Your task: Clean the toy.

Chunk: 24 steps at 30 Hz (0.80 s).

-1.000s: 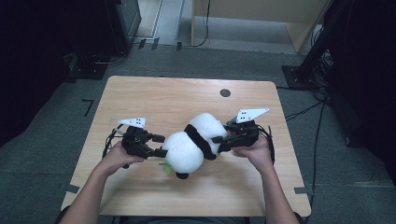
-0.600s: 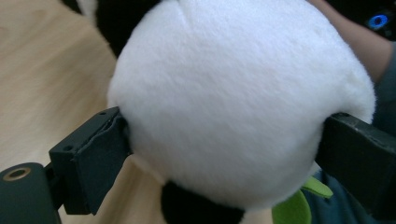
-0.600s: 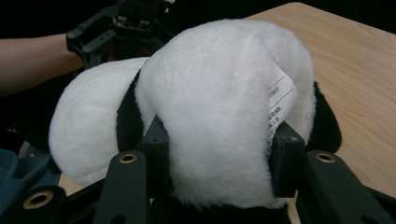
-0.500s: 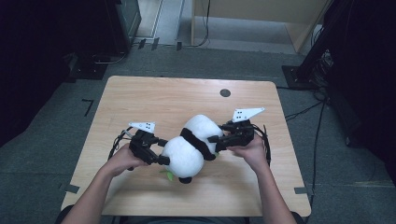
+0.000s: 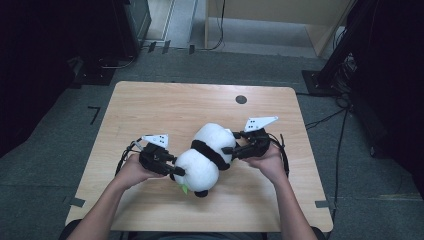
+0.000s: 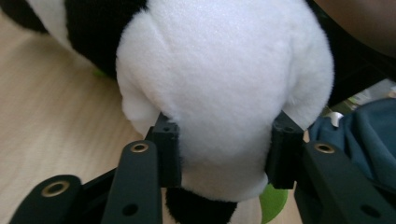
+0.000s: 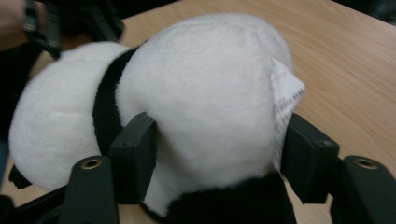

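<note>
Plush panda (image 5: 207,155) lies slantwise btwn both grippers: left gripper (image 5: 172,167) just clamped its near end, right gripper (image 5: 229,150) easing wider round the far end.

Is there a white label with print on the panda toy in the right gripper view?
Yes, a white printed label sticks out from the panda toy.
</note>
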Motion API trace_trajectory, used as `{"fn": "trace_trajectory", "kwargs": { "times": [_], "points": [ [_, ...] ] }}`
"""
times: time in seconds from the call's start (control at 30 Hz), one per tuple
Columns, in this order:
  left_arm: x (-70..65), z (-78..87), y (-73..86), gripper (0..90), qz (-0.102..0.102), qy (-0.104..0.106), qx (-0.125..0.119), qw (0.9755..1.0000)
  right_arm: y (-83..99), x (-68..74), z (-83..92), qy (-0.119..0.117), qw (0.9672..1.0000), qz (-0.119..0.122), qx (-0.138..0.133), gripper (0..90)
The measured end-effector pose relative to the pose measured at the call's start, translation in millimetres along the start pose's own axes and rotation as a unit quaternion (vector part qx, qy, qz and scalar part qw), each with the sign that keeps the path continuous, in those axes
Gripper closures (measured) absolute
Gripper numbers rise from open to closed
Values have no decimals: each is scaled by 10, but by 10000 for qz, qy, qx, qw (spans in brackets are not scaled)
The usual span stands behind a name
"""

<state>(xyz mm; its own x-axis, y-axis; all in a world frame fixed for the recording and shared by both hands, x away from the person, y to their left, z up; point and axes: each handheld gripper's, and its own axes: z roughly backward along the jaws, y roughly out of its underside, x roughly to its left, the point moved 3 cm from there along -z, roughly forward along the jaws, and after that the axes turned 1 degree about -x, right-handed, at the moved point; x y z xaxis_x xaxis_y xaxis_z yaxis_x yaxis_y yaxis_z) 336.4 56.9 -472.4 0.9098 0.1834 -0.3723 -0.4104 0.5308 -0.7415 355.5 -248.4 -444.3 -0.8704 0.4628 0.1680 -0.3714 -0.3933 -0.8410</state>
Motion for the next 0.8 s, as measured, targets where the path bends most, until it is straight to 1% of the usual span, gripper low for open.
{"fn": "trace_trajectory", "kwargs": {
  "times": [0.03,0.07,0.1,0.13,0.17,0.2,0.23,0.3,0.33,0.4,0.43,0.47,0.53,0.57,0.6,0.63,0.67,0.7,0.73,0.8],
  "points": [
    [2,20,-9,595,-41,-135,-19,9999,14,-28,8,131,9999,-74,22,327],
    [9,44,-19,602,0,-223,-67,9997,20,-51,15,354,9992,-173,-5,328],
    [12,69,-25,605,16,-262,-102,9996,20,-70,25,651,9977,-163,-12,327],
    [19,95,-29,607,40,-295,-181,9994,24,-79,45,929,9956,-109,83,319],
    [21,119,-31,609,36,-306,-217,9993,34,-99,66,1134,9934,-64,123,311],
    [23,141,-37,609,34,-367,-308,9988,50,-129,88,1197,9927,-114,113,295],
    [28,162,-47,609,63,-387,-379,9985,75,-161,115,1260,9916,-260,94,294],
    [41,194,-70,609,174,-499,-595,9968,136,-235,173,1387,9890,-506,0,289],
    [49,209,-78,609,185,-598,-670,9958,166,-271,202,1446,9876,-609,-28,289],
    [62,242,-91,610,250,-691,-827,9939,215,-332,261,1567,9844,-796,-96,289],
    [67,258,-96,610,279,-760,-910,9926,238,-359,290,1640,9823,-895,-141,289],
    [76,270,-100,610,326,-761,-972,9918,260,-388,318,1696,9803,-995,-172,289],
    [95,283,-101,609,415,-861,-1051,9899,306,-440,362,1762,9769,-1186,-214,288],
    [109,283,-98,608,458,-908,-1051,9893,331,-464,374,1767,9759,-1264,-195,288],
    [122,279,-95,607,503,-988,-1068,9881,357,-481,381,1852,9740,-1292,-188,288],
    [135,270,-91,607,566,-1016,-1067,9875,384,-497,384,1932,9722,-1312,-143,288],
    [150,263,-88,606,625,-1112,-1098,9857,410,-516,382,1990,9709,-1333,-72,288],
    [161,255,-88,606,681,-1135,-1121,9848,439,-536,384,2061,9683,-1409,-16,289],
    [170,251,-88,606,720,-1179,-1141,9838,462,-555,386,2094,9669,-1455,-6,288],
    [187,243,-94,605,815,-1273,-1231,9808,502,-583,393,2175,9635,-1560,73,289]
  ]
}}
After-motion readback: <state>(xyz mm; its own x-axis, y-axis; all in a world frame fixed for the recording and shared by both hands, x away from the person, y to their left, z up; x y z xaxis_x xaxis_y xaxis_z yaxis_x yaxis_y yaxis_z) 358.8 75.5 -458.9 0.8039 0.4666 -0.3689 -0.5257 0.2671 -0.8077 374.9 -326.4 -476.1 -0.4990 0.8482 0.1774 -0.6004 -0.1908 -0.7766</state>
